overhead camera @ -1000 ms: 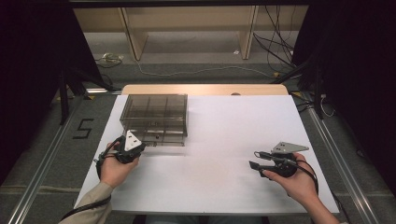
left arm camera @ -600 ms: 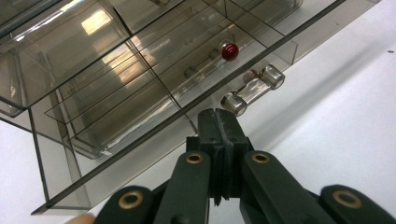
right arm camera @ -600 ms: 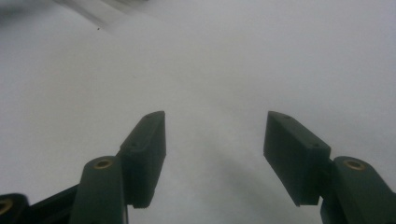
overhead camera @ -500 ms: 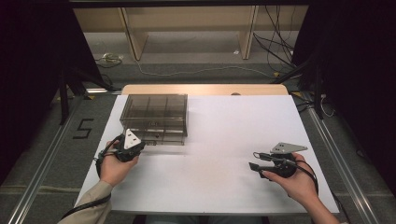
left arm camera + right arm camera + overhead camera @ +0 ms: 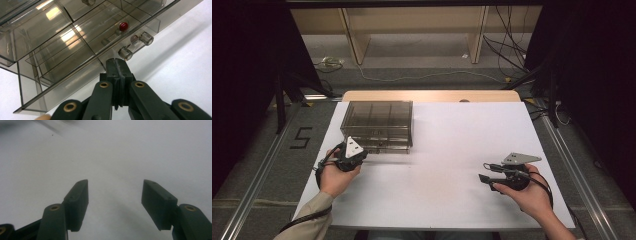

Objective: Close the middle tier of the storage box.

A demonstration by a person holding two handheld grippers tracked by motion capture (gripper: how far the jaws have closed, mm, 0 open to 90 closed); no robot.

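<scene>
Nothing moved; left hand-held gripper (image 5: 116, 62) closed.

Two black handheld grippers are seen. The left gripper (image 5: 348, 156) is topped by a pale three-cornered plate; the right gripper (image 5: 492, 172) carries a grey one. Black cables (image 5: 546, 186) trail from both. Brass-coloured pivot pins (image 5: 104, 84) are set in the black jaws. A beige sleeve (image 5: 309, 225), possibly khaki, is worn on the left arm.
</scene>
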